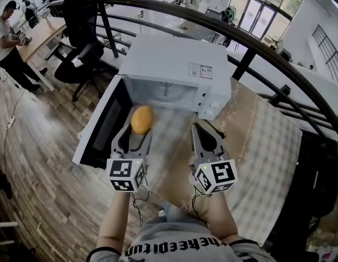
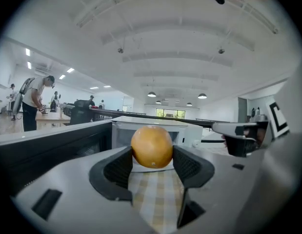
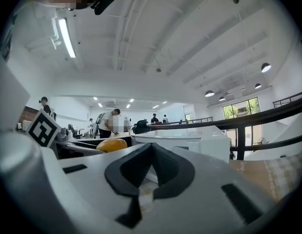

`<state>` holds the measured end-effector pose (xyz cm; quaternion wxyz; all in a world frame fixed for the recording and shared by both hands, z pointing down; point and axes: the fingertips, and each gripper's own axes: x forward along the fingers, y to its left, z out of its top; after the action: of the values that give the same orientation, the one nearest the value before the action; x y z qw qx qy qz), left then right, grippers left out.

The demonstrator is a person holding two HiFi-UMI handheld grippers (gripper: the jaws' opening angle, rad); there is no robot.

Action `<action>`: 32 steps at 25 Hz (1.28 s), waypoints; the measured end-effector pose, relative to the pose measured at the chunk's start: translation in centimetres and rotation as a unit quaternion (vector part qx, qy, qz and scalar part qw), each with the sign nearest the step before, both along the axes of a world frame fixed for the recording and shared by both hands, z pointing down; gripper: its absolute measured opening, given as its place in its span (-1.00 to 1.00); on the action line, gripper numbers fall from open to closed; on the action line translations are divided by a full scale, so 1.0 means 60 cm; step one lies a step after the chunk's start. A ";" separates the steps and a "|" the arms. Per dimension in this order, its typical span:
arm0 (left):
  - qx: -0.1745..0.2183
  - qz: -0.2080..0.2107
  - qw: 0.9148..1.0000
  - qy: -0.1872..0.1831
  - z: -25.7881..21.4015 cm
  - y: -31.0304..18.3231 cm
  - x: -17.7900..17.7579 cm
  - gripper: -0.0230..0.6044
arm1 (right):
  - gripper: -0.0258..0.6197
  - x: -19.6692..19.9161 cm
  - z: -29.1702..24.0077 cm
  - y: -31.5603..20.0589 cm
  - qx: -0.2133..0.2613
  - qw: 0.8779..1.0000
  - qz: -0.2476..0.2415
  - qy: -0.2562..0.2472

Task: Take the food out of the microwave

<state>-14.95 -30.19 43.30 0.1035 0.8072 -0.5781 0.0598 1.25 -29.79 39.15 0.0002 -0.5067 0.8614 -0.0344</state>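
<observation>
An orange [image 1: 142, 119] [image 2: 151, 146] is pinched between the jaws of my left gripper [image 1: 137, 129] [image 2: 151, 165], just outside the mouth of the white microwave [image 1: 174, 70] and above the checked tablecloth. The microwave door [image 1: 101, 125] hangs open to the left. A white plate [image 1: 167, 91] shows inside the cavity. My right gripper [image 1: 203, 130] [image 3: 150, 172] hovers beside the left one, in front of the microwave's control panel, its jaws shut with nothing between them. The orange [image 3: 111, 145] also shows at the left in the right gripper view.
The microwave stands on a table with a checked cloth [image 1: 261, 146] beside a curved black railing [image 1: 250, 42]. Below the railing lie desks, a black office chair [image 1: 81, 37] and people [image 1: 7, 42] on a wooden floor.
</observation>
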 end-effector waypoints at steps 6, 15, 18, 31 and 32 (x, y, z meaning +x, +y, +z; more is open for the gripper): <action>0.014 -0.014 1.000 0.007 -0.031 0.040 -0.014 -0.11 | -0.91 -0.002 -0.022 0.032 0.011 1.000 -0.004 0.005; 0.036 -0.035 0.999 0.012 -0.069 0.100 -0.032 -0.11 | -0.91 0.003 -0.049 0.085 0.029 1.000 0.000 0.010; 0.045 -0.040 0.998 0.014 -0.085 0.121 -0.038 -0.11 | -0.91 0.003 -0.063 0.107 0.038 0.999 -0.002 0.010; 0.071 -0.063 0.995 0.017 -0.130 0.206 -0.061 -0.11 | -0.91 0.000 -0.105 0.187 0.064 0.998 -0.006 0.020; 0.073 -0.065 0.995 0.017 -0.133 0.212 -0.063 -0.11 | -0.91 0.000 -0.107 0.192 0.066 0.998 -0.006 0.019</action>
<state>-18.70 -17.46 35.31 0.0579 0.7739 -0.6306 -0.0027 1.24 -18.25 32.72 0.0173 -0.5008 0.8648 0.0325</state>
